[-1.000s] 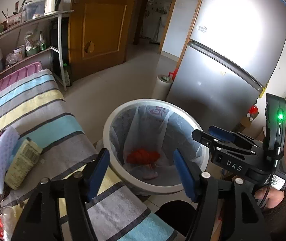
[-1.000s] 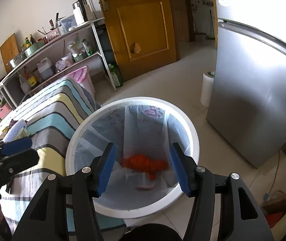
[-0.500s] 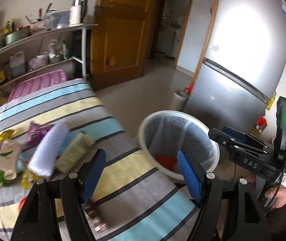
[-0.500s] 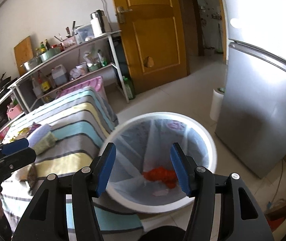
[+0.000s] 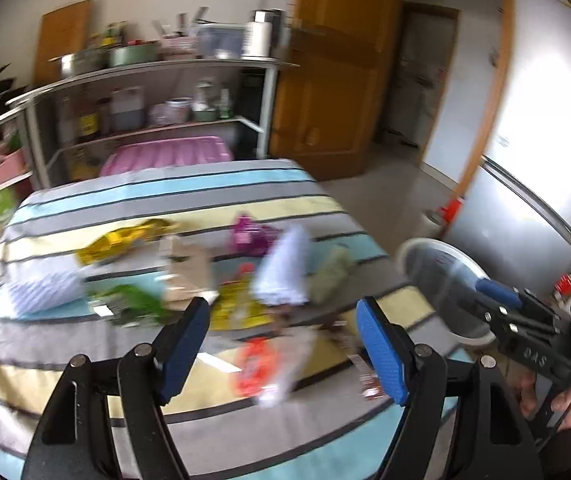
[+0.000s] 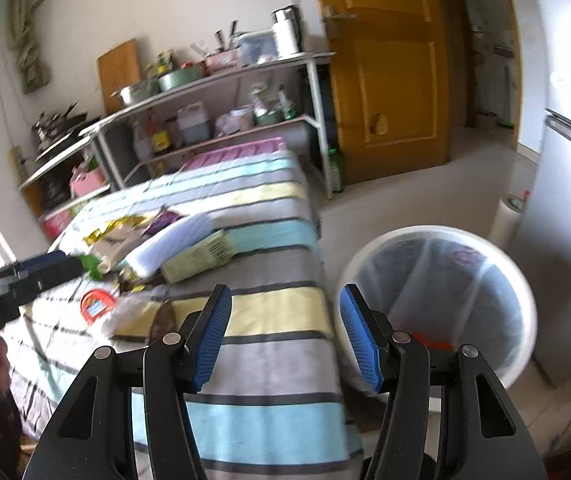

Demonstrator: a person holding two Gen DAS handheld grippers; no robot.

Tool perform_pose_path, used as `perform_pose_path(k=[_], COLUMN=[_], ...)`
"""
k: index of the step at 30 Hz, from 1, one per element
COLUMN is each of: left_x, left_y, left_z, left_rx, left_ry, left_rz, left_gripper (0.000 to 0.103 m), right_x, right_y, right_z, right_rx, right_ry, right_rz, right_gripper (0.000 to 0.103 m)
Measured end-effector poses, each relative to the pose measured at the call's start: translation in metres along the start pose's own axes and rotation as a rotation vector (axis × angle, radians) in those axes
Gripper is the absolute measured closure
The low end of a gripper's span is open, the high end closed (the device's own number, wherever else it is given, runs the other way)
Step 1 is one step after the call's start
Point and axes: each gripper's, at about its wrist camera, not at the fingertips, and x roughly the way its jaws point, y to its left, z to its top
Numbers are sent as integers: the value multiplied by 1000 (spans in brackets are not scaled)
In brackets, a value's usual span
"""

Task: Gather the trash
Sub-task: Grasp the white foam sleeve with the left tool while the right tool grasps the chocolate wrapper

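Several pieces of trash lie on the striped table [image 5: 85,364]: a yellow wrapper [image 5: 125,240], a purple wrapper [image 5: 251,236], a white packet [image 5: 285,268], a green packet [image 5: 329,276] and an orange-red wrapper [image 5: 255,368]. My left gripper [image 5: 281,312] hovers above the orange-red wrapper. Its jaws are opening and hold nothing. My right gripper [image 6: 284,296] is open and empty over the table's right edge, beside the white lined bin [image 6: 437,230]. Orange trash [image 6: 431,342] lies inside the bin. The left wrist view is blurred.
A metal shelf rack [image 6: 213,80] with pots and bottles stands behind the table, with a pink lid [image 5: 165,156] in front of it. A wooden door [image 6: 389,80], a silver fridge [image 6: 565,220] and a paper roll [image 6: 509,216] surround the bin.
Both views have swung left, away from the bin and over the table. The trash on the cloth has come into view. The left jaws stand a little wider.
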Motion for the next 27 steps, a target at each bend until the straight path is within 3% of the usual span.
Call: perform_pose_path(k=[4, 16, 23, 27], left_x=[-7, -12, 4, 18], left_y=[33, 123, 161, 183], left_z=[-6, -18, -10, -7], left_rx=[-25, -103, -84, -89], left_ry=[-11, 3, 17, 56], left_rz=[80, 207, 312, 319], left_gripper=[24, 21, 21, 21], right_x=[10, 47, 62, 69], right_y=[22, 79, 93, 94], right_z=[-4, -13, -17, -17], right_rx=[-32, -125, -159, -157], right_ry=[23, 124, 167, 189], right_rz=[47, 119, 86, 62], right_gripper=[46, 46, 46, 46])
